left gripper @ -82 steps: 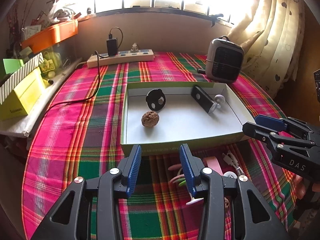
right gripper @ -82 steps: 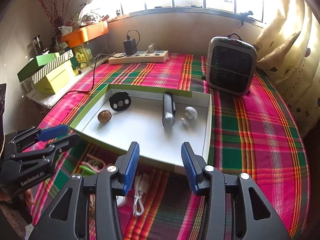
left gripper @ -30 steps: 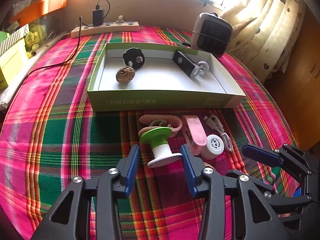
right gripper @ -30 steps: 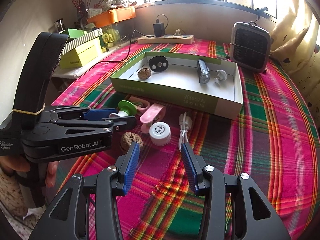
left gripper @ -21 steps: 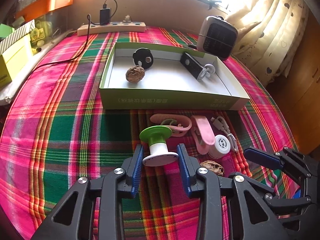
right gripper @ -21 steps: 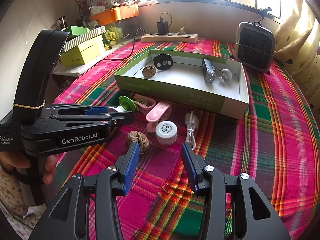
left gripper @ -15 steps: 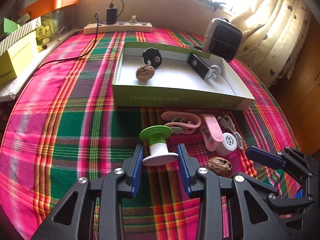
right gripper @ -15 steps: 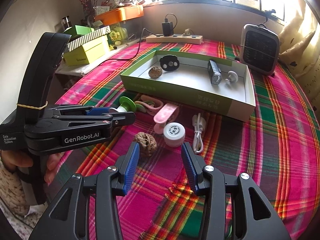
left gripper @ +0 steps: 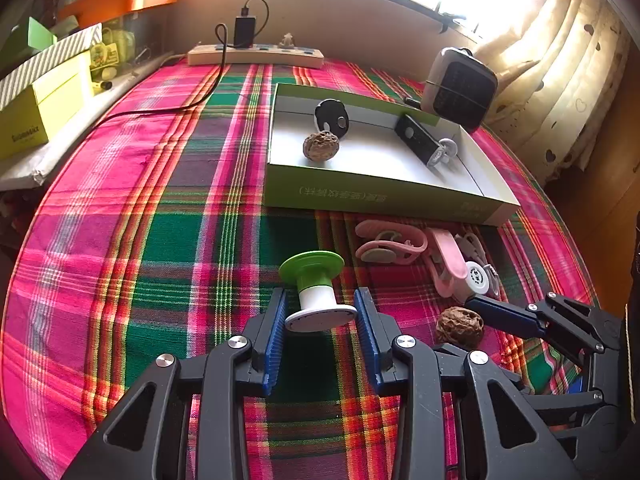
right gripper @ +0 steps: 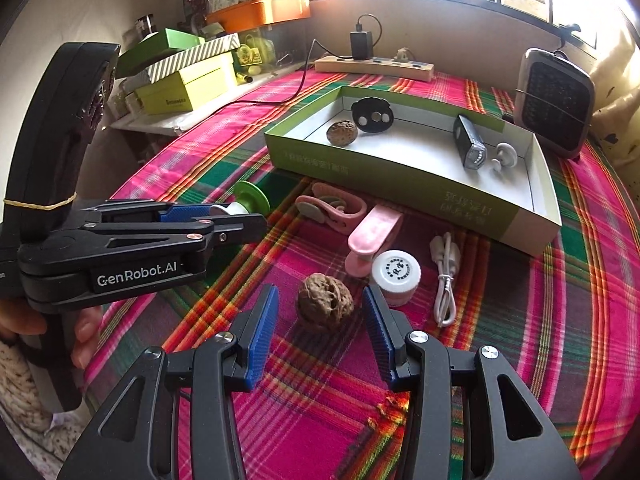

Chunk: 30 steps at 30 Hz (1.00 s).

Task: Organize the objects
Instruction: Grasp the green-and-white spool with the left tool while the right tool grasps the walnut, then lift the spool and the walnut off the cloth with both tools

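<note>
Near the box (left gripper: 384, 196), the left gripper (left gripper: 320, 312) clenches the spool (left gripper: 316, 292) by its white flange, likely for boxing. Rightward, the right gripper (right gripper: 320, 312) straddles a walnut (right gripper: 325, 302), jaws spread, apparently to grab it.

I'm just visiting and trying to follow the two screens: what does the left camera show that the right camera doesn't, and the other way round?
Only the left wrist view shows the white base of the green-topped spool held between the left tool fingers. Only the right wrist view shows the person's hand holding that tool's handle, and the walnut lying on the cloth between the open right tool fingers, untouched. Both show the green box holding another walnut, plus the pink clips and white jar in front of it.
</note>
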Each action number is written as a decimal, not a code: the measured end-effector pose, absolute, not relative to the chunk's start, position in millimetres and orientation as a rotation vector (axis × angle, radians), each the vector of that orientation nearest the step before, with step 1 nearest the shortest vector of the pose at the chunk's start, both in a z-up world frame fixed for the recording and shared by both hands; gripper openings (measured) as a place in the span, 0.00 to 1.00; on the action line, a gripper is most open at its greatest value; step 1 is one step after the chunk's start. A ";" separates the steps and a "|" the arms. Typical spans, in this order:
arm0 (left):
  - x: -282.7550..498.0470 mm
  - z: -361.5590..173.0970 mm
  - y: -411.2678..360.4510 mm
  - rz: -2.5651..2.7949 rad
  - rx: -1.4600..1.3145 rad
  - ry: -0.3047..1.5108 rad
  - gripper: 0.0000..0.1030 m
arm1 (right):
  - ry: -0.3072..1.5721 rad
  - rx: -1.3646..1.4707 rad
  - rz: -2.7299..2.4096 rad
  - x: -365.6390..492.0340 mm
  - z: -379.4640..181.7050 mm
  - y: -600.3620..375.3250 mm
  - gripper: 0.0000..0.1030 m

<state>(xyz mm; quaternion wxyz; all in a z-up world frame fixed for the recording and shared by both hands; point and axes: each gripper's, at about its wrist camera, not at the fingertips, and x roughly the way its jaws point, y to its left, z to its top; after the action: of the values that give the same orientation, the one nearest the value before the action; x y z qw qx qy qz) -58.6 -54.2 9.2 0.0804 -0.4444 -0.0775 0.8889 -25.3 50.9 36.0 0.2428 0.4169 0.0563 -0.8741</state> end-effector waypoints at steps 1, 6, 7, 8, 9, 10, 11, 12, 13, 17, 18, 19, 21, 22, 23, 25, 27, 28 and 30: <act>-58.7 9.1 -54.5 2.656 -1.328 -0.232 0.31 | 0.160 1.142 -2.389 -25.3 35.1 49.8 0.44; -58.7 9.2 -54.5 2.658 -1.326 -0.229 0.31 | 0.182 1.154 -2.391 -27.0 31.6 47.1 0.44; -58.9 9.4 -54.1 2.658 -1.326 -0.229 0.31 | 0.185 1.154 -2.391 -27.1 31.5 46.7 0.44; -58.8 9.4 -54.0 2.658 -1.326 -0.229 0.31 | 0.189 1.153 -2.392 -27.2 31.4 46.2 0.44; -58.9 9.5 -54.0 2.657 -1.325 -0.228 0.31 | 0.193 1.153 -2.394 -27.2 31.4 45.9 0.44; -58.8 9.5 -54.0 2.658 -1.325 -0.228 0.31 | 0.194 1.154 -2.396 -27.0 31.3 45.3 0.44; -58.7 9.5 -54.0 2.658 -1.325 -0.227 0.31 | 0.195 1.154 -2.397 -26.9 31.5 45.0 0.42; -58.7 9.4 -53.4 2.659 -1.324 -0.225 0.31 | 0.199 1.154 -2.401 -26.6 31.8 44.7 0.40; -58.9 9.5 -53.1 2.659 -1.323 -0.223 0.31 | 0.201 1.154 -2.404 -26.6 31.7 44.3 0.38; -58.4 9.3 -53.1 2.659 -1.324 -0.225 0.31 | 0.211 1.155 -2.412 -26.4 31.7 43.8 0.30; -58.3 9.2 -53.1 2.659 -1.324 -0.225 0.31 | 0.213 1.155 -2.413 -26.3 31.6 43.8 0.30; -58.2 9.2 -53.2 2.659 -1.323 -0.224 0.31 | 0.215 1.154 -2.414 -26.3 31.4 43.4 0.30; -58.3 9.3 -52.8 2.660 -1.323 -0.222 0.31 | 0.220 1.154 -2.415 -26.4 31.2 43.2 0.30; -58.2 9.2 -53.1 2.661 -1.323 -0.222 0.31 | 0.222 1.153 -2.415 -26.5 31.0 43.4 0.30; -58.2 9.3 -53.0 2.660 -1.323 -0.221 0.31 | 0.224 1.153 -2.415 -26.8 30.8 43.5 0.30; -58.5 9.4 -52.7 2.661 -1.324 -0.220 0.31 | 0.223 1.153 -2.414 -26.9 30.7 43.6 0.30; -58.1 9.2 -52.8 2.660 -1.324 -0.224 0.31 | 0.220 1.153 -2.413 -26.9 30.7 43.9 0.30; -58.1 9.2 -52.7 2.660 -1.324 -0.222 0.31 | 0.221 1.153 -2.413 -26.9 30.7 43.9 0.30; -58.1 9.3 -52.6 2.661 -1.323 -0.222 0.31 | 0.222 1.153 -2.414 -27.1 30.7 44.1 0.30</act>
<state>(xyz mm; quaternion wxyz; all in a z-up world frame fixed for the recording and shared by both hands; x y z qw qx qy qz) -58.1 -52.6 9.3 0.0808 -0.4425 -0.0744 0.8900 -27.1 44.1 30.7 0.2268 0.4183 0.0805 -0.8758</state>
